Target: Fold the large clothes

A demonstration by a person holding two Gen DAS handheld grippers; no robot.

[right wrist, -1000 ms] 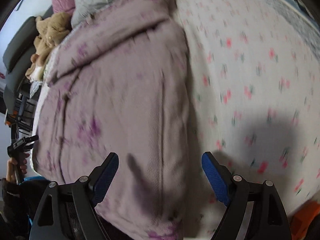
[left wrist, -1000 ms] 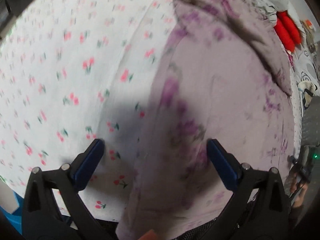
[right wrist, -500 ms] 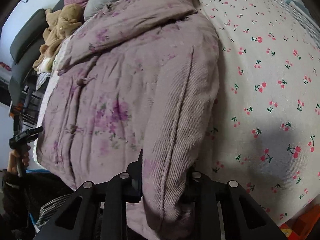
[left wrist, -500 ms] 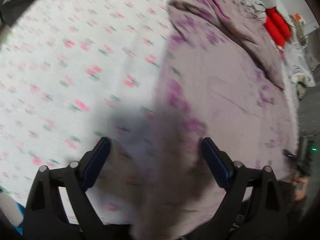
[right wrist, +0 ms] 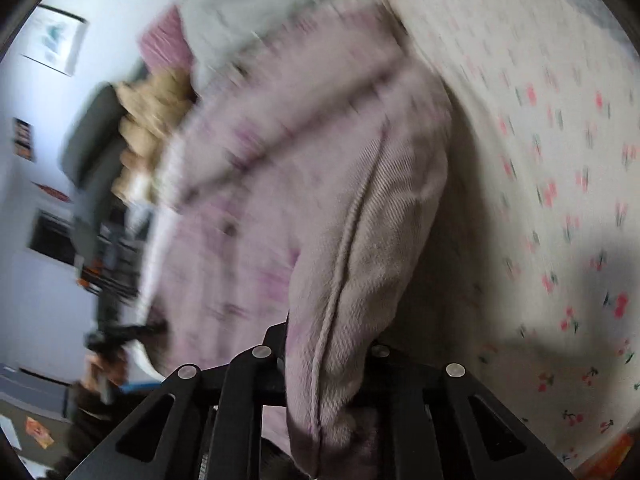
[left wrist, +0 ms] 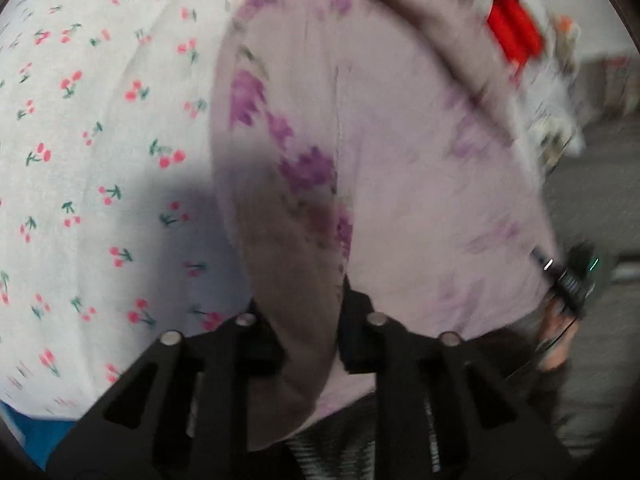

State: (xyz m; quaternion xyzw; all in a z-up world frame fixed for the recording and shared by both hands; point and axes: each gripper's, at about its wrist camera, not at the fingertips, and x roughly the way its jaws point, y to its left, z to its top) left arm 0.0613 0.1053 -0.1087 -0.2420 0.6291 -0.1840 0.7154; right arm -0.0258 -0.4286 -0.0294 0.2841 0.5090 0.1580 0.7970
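A large lilac garment with purple flower print [left wrist: 400,140] lies on a bed with a white cherry-print sheet [left wrist: 88,152]. My left gripper [left wrist: 308,332] is shut on the garment's near edge, a fold of cloth pinched between its jaws. In the right wrist view my right gripper [right wrist: 324,364] is shut on another part of the same garment [right wrist: 360,220], and its ribbed fold rises out of the jaws. The cloth there is lifted off the sheet [right wrist: 560,160]. The fingertips are hidden by cloth in both views.
A red item [left wrist: 516,36] lies beyond the garment's far end. A tan plush toy [right wrist: 152,116], a grey cloth [right wrist: 256,4] and a pink cushion [right wrist: 164,44] sit at the bed's head. A dark chair [right wrist: 88,136] stands beside the bed.
My left gripper went from open to shut on the garment's edge. My right gripper, which shut half a second ago, has lifted and tilted with the cloth; both views are blurred.
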